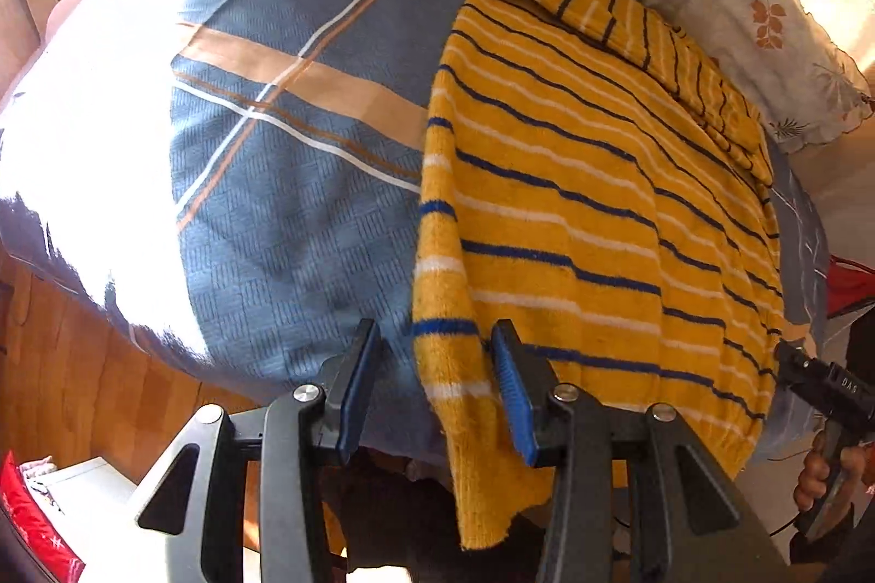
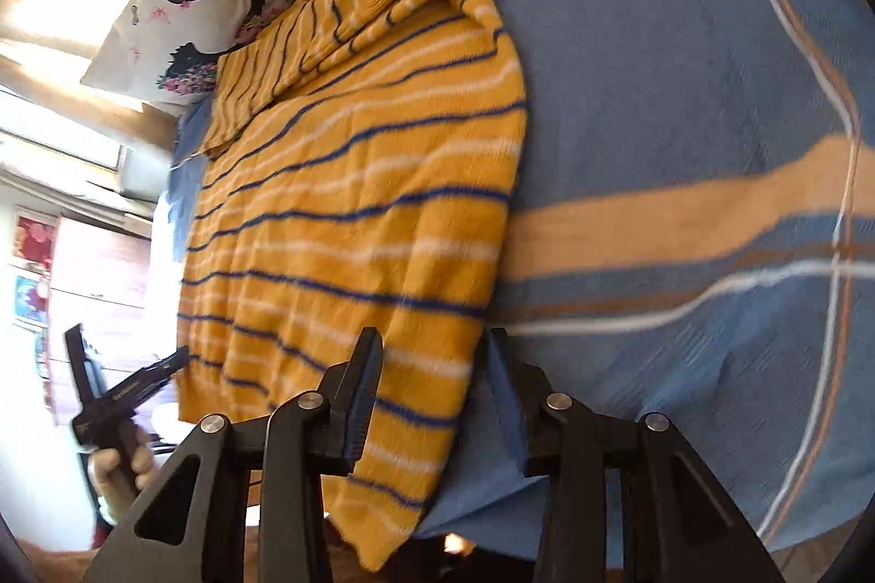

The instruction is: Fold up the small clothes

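A yellow knit sweater (image 1: 590,211) with blue and white stripes lies spread on the blue plaid bedspread (image 1: 284,145), one sleeve folded across its far end. Its near sleeve (image 1: 454,364) hangs over the bed's front edge between the open jaws of my left gripper (image 1: 437,348), which does not clamp it. In the right wrist view the sweater (image 2: 355,200) lies left of centre. My right gripper (image 2: 432,359) is open over the sweater's near right corner, nothing clamped. The other gripper (image 2: 126,397) shows at lower left, hand-held.
Pillows (image 1: 765,19) with leaf and floral prints lie beyond the sweater at the head of the bed; another printed cushion (image 2: 180,30) shows in the right wrist view. Wooden floor (image 1: 82,364) lies below the bed's edge. Strong sunlight washes out the bedspread's left part (image 1: 82,156).
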The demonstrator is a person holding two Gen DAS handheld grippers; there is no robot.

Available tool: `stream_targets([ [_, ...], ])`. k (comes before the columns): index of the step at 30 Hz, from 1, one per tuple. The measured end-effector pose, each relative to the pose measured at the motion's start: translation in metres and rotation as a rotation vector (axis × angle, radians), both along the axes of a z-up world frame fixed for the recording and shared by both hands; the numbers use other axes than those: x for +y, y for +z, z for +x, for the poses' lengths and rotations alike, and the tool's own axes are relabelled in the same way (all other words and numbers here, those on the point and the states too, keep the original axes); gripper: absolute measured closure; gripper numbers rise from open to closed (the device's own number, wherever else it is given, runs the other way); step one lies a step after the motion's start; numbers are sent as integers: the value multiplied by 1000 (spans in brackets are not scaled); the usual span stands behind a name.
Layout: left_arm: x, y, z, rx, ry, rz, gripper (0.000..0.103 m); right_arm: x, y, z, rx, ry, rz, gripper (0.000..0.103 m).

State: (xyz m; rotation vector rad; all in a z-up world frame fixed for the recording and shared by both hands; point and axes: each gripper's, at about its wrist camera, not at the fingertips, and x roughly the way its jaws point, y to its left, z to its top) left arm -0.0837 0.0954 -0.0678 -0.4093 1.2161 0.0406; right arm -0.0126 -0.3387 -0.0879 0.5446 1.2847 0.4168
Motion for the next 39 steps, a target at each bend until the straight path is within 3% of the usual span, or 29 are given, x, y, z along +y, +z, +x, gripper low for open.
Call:
stream_targets([
  [3,-5,3,-9,-7,0,-65,62,0,-15,-21,62,19,169,60],
  [7,-10,3,-11,-8,-6,-86,62,4,-21,-39,85,36,256,60],
  [10,-16,0,-9,0,-20,-98,74,14,-26,-50,112,79,302,60],
  [15,-15,-3,-4,0,-5,-113,76,30,-31,-57,125,123,301,61],
  [16,-14,-4,-4,1,2,-122,76,34,-29,-55,118,130,288,66],
  [17,-13,-5,-1,8,9,-118,90,36,-28,-55,111,138,262,88],
  [18,-11,-5,-1,17,20,-114,94,38,-28,-54,113,152,231,94],
  [23,8,11,-21,-22,108,-217,95,40,-11,-63,92,214,239,95],
  [28,12,48,-48,-80,116,-224,97,27,29,-84,38,286,281,96],
  [30,6,56,-53,-92,93,-192,97,24,33,-87,32,280,289,96],
  [35,-2,67,-36,-120,77,-170,97,22,28,-68,11,215,307,96],
  [39,2,89,-5,-183,70,-158,97,16,50,-34,-68,158,328,96],
])
